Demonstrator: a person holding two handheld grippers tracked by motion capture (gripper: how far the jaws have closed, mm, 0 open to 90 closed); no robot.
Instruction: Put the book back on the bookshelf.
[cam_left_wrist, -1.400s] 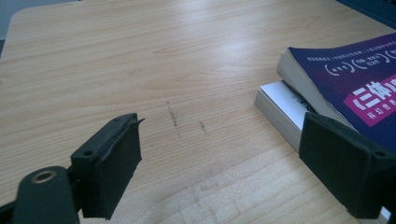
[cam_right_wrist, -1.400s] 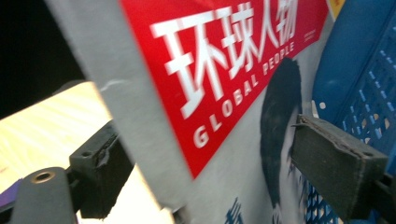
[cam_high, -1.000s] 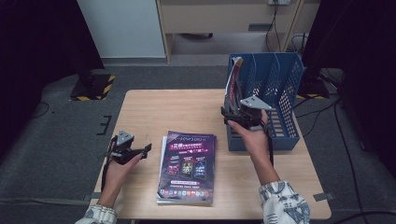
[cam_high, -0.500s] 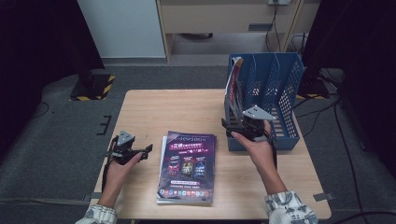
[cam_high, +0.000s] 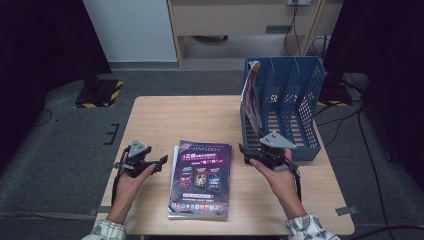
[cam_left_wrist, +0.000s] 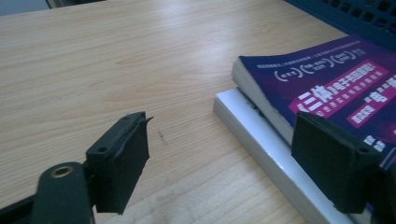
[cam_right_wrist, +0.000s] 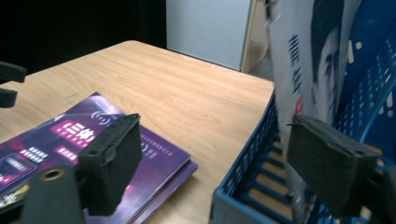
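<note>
A purple-covered book (cam_high: 200, 180) lies on a white one at the middle front of the wooden table (cam_high: 185, 120). A magazine (cam_high: 251, 97) stands in the leftmost slot of the blue file rack (cam_high: 300, 100) at the right. My left gripper (cam_high: 161, 162) hovers just left of the books, open. Its jaws have just been closing a little over bare wood, with the book edge (cam_left_wrist: 261, 135) beside one jaw. My right gripper (cam_high: 244, 151) hangs in front of the rack's near left corner, open. Its jaws have also just closed slightly, and they hold nothing.
The rack's other slots (cam_high: 305, 85) hold nothing that I can see. In the right gripper view the magazine (cam_right_wrist: 303, 56) rises close ahead, with the rack's wall (cam_right_wrist: 247, 186) below it and the purple book (cam_right_wrist: 93, 140) to the left. Bare wood stretches across the far half of the table.
My right gripper has drawn back from the magazine in the rack toward the table's near edge and sunk a little. The left gripper has stayed where it was.
</note>
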